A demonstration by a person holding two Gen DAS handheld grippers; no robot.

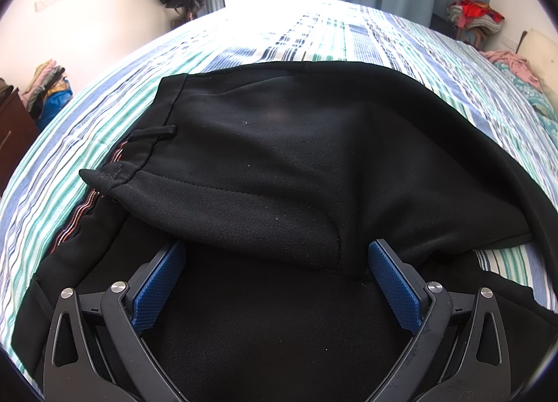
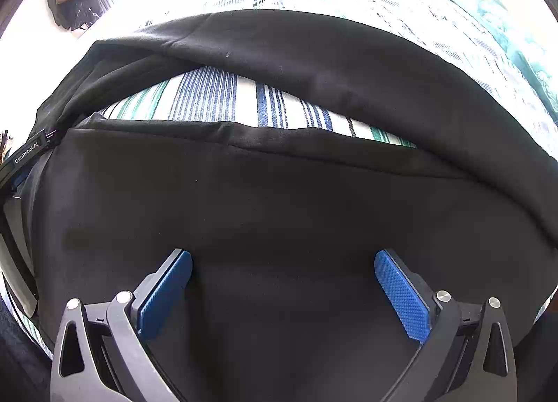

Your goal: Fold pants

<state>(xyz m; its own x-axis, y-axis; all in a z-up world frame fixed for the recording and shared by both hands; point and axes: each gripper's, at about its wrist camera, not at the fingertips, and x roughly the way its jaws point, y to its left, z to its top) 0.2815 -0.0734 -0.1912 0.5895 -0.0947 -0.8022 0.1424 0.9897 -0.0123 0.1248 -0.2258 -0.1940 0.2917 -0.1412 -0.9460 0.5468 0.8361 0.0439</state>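
Left wrist view: matte black pants drape over striped bedsheet; both grippers' jaws wide.

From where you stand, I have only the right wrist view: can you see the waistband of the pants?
Observer: Yes. In the left view the waistband lies at the left, with a belt loop on it.
Operator: Are the left tongs holding cloth?
Observer: No. The left tongs are open, with a fold of the pants lying between the pads.
Operator: Is anything else on the bed?
Observer: Pink cloth lies at the far right of the bed.
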